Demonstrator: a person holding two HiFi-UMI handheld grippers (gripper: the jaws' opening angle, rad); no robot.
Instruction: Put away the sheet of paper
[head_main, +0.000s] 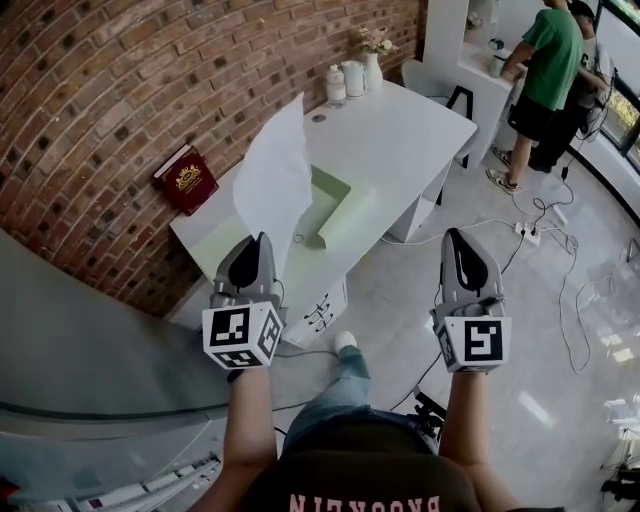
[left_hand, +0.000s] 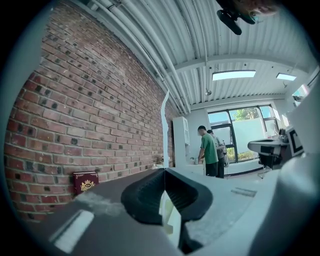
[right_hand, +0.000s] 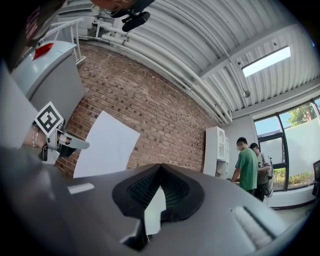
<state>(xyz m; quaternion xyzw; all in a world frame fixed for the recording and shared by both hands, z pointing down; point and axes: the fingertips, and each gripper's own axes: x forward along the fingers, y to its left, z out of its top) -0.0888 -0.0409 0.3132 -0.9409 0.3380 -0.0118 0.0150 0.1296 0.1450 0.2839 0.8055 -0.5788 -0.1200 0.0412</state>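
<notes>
A white sheet of paper (head_main: 275, 175) stands upright in the air over the near left corner of the white table (head_main: 410, 130). My left gripper (head_main: 262, 242) is shut on its lower edge. In the left gripper view the sheet of paper (left_hand: 164, 125) shows edge-on, rising from the closed left gripper (left_hand: 164, 170). My right gripper (head_main: 456, 236) hovers to the right, beside the table over the floor, with its jaws together and nothing in them. The right gripper view shows the right gripper (right_hand: 160, 166) closed, and the sheet of paper (right_hand: 107, 142) held up at the left by the left gripper (right_hand: 52, 131).
A pale green open folder (head_main: 335, 205) lies on the table behind the paper. A red book (head_main: 186, 178) leans on the brick wall. Bottles and a vase (head_main: 352, 75) stand at the table's far end. Two people (head_main: 548, 70) stand at the back right. Cables (head_main: 540, 225) cross the floor.
</notes>
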